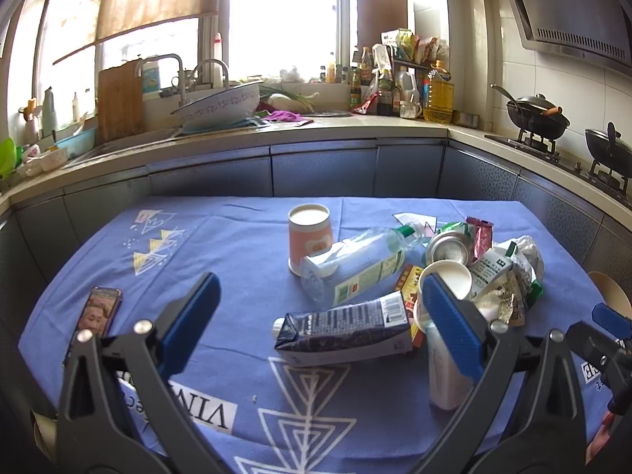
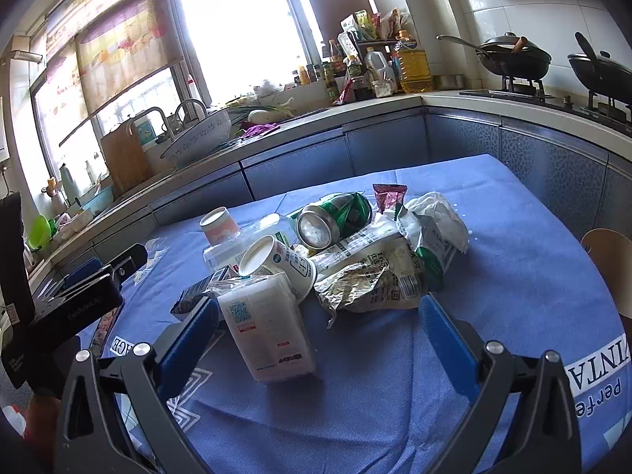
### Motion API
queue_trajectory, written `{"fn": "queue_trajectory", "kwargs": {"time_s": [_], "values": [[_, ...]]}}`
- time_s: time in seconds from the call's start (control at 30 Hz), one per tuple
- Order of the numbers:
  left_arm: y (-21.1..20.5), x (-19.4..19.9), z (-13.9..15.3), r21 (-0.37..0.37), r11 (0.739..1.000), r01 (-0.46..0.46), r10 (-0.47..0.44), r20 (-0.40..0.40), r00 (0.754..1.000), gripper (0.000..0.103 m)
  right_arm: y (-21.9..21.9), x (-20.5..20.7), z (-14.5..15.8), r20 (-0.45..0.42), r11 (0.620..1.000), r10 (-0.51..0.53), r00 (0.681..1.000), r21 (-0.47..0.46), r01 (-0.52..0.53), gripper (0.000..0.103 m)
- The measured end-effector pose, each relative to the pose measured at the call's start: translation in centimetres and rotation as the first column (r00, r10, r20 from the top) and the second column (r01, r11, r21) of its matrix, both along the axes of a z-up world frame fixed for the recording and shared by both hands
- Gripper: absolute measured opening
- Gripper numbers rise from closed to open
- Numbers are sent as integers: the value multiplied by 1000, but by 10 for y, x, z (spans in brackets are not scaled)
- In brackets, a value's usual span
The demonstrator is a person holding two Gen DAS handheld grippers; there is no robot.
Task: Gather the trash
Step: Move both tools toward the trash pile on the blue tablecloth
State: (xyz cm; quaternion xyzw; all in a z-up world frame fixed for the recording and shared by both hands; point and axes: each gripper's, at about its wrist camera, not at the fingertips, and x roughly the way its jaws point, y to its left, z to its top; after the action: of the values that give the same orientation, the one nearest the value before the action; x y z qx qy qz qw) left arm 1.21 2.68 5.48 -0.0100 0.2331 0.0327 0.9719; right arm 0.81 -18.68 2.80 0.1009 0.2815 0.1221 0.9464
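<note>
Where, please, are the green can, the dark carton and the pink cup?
green can (image 2: 335,217): right wrist view, on its side wall near the silver end.
dark carton (image 1: 347,328): left wrist view, on its long side face.
pink cup (image 1: 310,243): left wrist view, on its outer wall.

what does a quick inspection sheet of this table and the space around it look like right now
surface: table under a blue printed cloth, bare at the near left
job's things: dark carton lying flat; clear bottle on its side; green can on its side; pink cup upside down; white tub; white cup tipped over; crumpled wrappers
clutter: phone at the left edge of the cloth
grippers: left gripper open, holding nothing; right gripper open, white tub between its fingers, contact unclear
cables: nothing seen
surroundings: counter with sink, oil bottle, woks on the stove
</note>
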Motion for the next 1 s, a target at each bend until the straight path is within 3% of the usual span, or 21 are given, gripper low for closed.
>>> {"fn": "queue_trajectory", "kwargs": {"time_s": [1.0], "values": [[4,0,-6,4,1000,1,-1,-1,1000,98,3,-1,-4,-6,1000,0,1000,4,0,99]]}}
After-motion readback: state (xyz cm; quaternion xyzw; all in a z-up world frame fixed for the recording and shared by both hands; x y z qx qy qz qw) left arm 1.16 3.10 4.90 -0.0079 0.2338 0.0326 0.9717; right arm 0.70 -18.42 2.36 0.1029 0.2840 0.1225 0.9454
